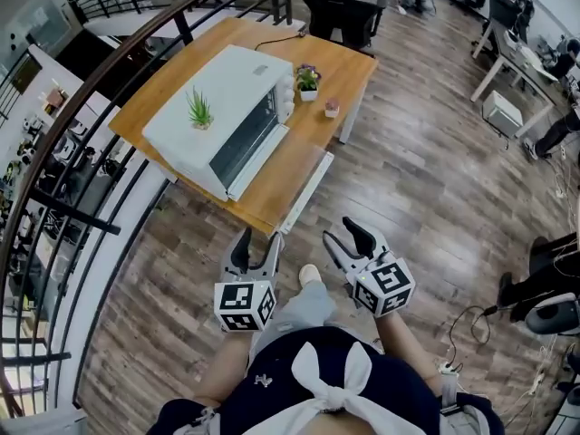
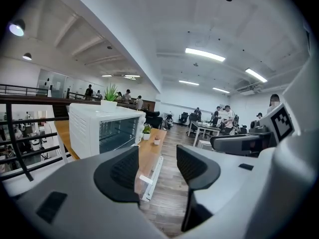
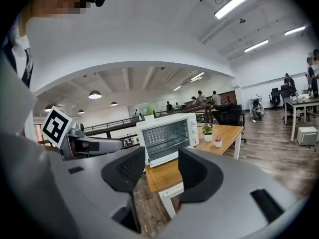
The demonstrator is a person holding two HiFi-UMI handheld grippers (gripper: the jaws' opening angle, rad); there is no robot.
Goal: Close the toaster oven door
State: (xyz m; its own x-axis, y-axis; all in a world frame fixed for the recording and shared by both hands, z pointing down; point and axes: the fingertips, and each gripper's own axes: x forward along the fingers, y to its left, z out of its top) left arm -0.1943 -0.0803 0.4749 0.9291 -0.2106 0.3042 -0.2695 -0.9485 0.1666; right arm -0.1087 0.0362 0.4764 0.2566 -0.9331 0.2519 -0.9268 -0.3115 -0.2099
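Past the left gripper [image 2: 158,168], the toaster oven [image 2: 102,131] loses its lower edge behind the near jaw. The table [image 2: 149,151] beyond is partly covered by both jaws. Ahead of the right gripper [image 3: 162,171], the oven door [image 3: 167,136] has its lower corners behind the jaw tips, so it cannot be told whether it is fully shut. From above both grippers, the knobs [image 1: 288,93] are too small to read.

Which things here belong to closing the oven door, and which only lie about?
For the job: toaster oven; its open door; left gripper; right gripper.
Lying about: plant on the oven; potted plant; pink pot; chair.
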